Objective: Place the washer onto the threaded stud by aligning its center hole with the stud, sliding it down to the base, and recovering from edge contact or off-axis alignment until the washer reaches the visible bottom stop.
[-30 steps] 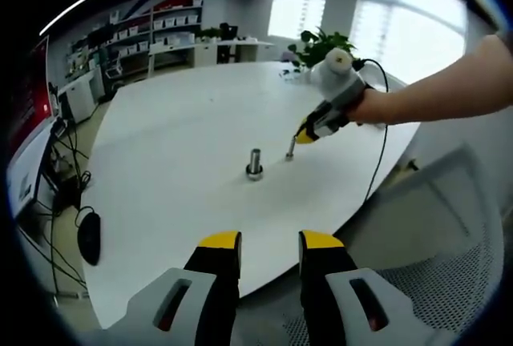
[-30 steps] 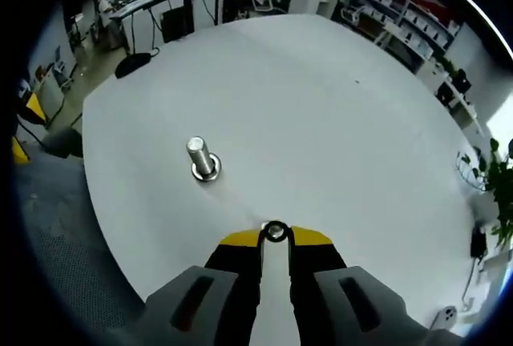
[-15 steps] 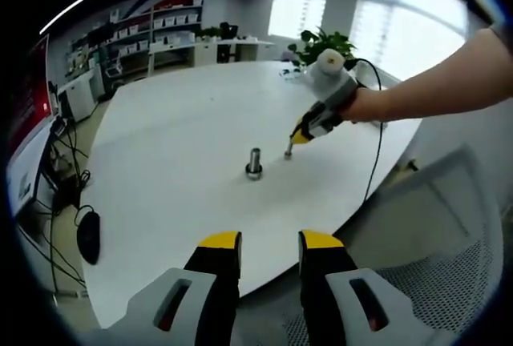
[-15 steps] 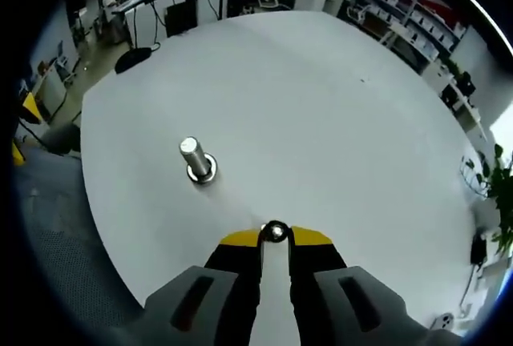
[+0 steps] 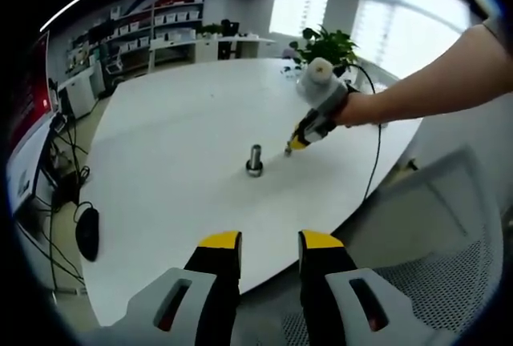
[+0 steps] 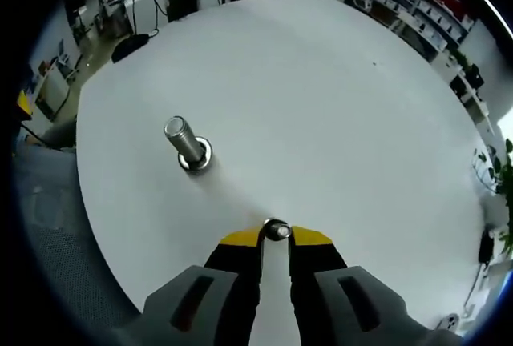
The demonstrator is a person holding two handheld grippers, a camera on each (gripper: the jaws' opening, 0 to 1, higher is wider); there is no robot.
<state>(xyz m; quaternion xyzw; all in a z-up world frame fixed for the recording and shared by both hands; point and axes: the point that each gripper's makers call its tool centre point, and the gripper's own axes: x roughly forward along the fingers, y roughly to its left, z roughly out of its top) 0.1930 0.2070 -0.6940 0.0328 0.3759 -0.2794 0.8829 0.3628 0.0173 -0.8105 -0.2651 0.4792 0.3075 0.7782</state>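
The jaws of the right gripper (image 6: 275,238), yellow-tipped and drawn close together, pinch a small silver metal washer (image 6: 276,230) between their tips, held above the white round table (image 6: 337,122). In the right gripper view the upright threaded steel stud (image 6: 183,141) stands on its wider base on the table, well apart from the washer, up and to the left of the jaws. In the left gripper view the right gripper (image 5: 292,146) comes in from the right in a person's hand (image 5: 357,109), its tips just beside the stud (image 5: 255,159) and apart from it. The left gripper (image 5: 269,243) hangs near the table's edge, its jaws parted with nothing between them, by a grey mesh chair (image 5: 449,226).
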